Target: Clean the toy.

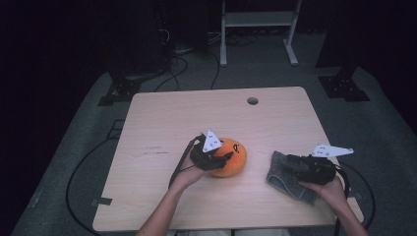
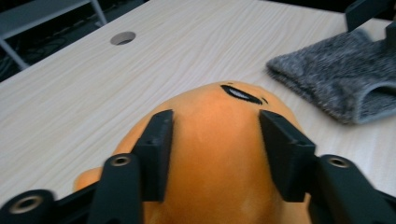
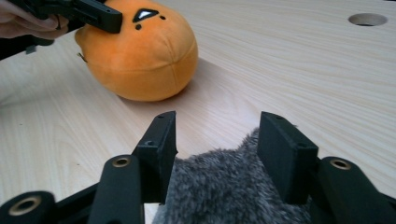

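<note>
- The round orange plush toy (image 2: 219,154) sits between the two black fingers (image 2: 156,149) of the left gripper (image 2: 215,154); the fingers stand apart along its flanks, and whether their pads press the plush I cannot tell.
- In the high view the left gripper (image 1: 212,156) lies over the near-left side of the toy (image 1: 232,157), with the person's left hand (image 1: 189,173) behind it.
- The grey fuzzy cloth (image 3: 233,186) lies between and below the fingers (image 3: 286,156) of the right gripper (image 3: 217,156), which are spread with a clear gap on both sides, not clamped on it.
- From above, the right gripper (image 1: 295,163) rests over the cloth (image 1: 287,178), held by the right hand (image 1: 332,189).
- The toy (image 3: 140,53) lies well ahead of the right fingers, to their left, apart from the cloth.
- The toy is a smooth, squashed ball of orange velvety fabric with a seam around its lower half and a small black-and-white embroidered mark with dots on top.
- The cloth is thick, shaggy and charcoal grey, with a folded, hemmed edge.
- Both rest on a pale wooden table (image 1: 196,113) with a round cable hole (image 1: 252,101) beyond the fingers.
- The room is dark; grey carpet, black cables and a white metal frame (image 1: 258,29) lie beyond the table.
</note>
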